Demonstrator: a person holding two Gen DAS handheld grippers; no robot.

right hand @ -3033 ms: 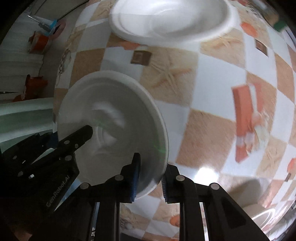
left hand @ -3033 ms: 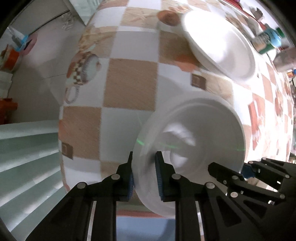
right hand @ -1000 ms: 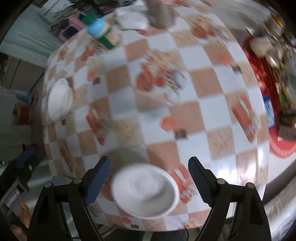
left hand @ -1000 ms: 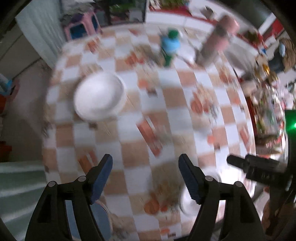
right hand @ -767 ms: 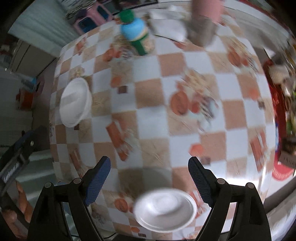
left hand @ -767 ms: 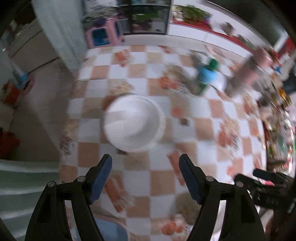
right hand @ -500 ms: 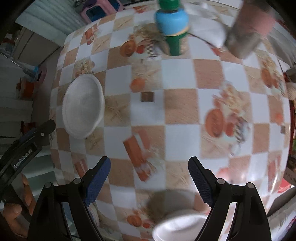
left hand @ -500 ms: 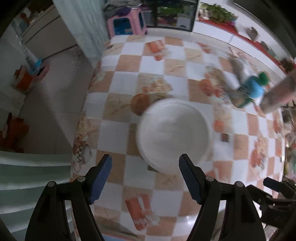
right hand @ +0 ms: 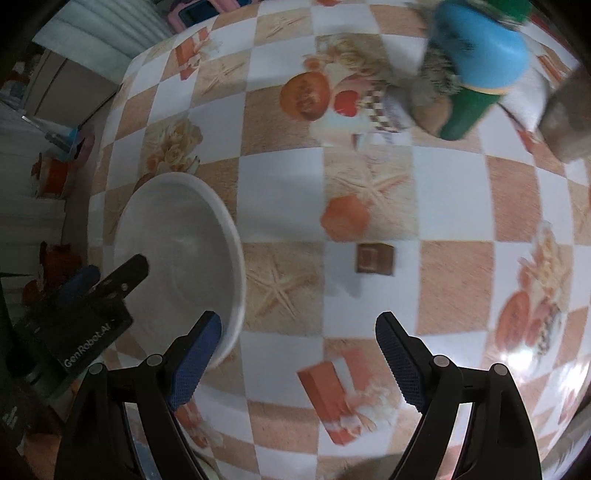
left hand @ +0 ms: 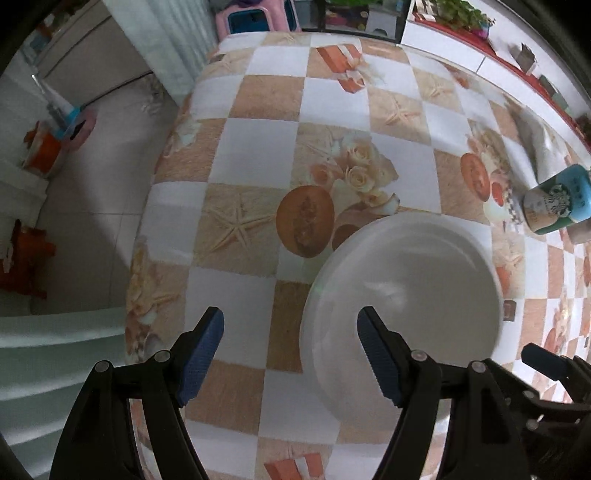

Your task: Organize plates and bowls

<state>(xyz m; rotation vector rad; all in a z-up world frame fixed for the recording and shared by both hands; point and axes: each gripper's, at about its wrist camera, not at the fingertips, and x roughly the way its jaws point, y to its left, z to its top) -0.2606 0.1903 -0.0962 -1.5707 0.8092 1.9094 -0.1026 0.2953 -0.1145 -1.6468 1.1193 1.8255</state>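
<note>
A white plate [left hand: 406, 302] lies on the checked tablecloth [left hand: 258, 92] near the table's left edge. My left gripper [left hand: 290, 343] is open and holds nothing; its right finger overlaps the plate's near left rim, and its left finger hangs over bare cloth. In the right wrist view the same plate [right hand: 177, 254] sits at the left. My right gripper [right hand: 297, 339] is open and empty, its left fingertip just at the plate's right rim. The left gripper [right hand: 110, 275] hovers over the plate's left side. One finger [left hand: 543, 360] of the right gripper shows at the lower right.
A bottle with a blue cap [right hand: 476, 62] and a grey cylinder [right hand: 569, 122] stand at the back right; the bottle [left hand: 554, 206] also shows from the left wrist. The table edge drops to tiled floor [left hand: 110, 155] on the left, with a pink stool [left hand: 255, 18] beyond.
Three seconds ago both grippers were shut on a white plate's rim; both are now open and empty. Over the last second both views swung left and came closer to the plate on the table.
</note>
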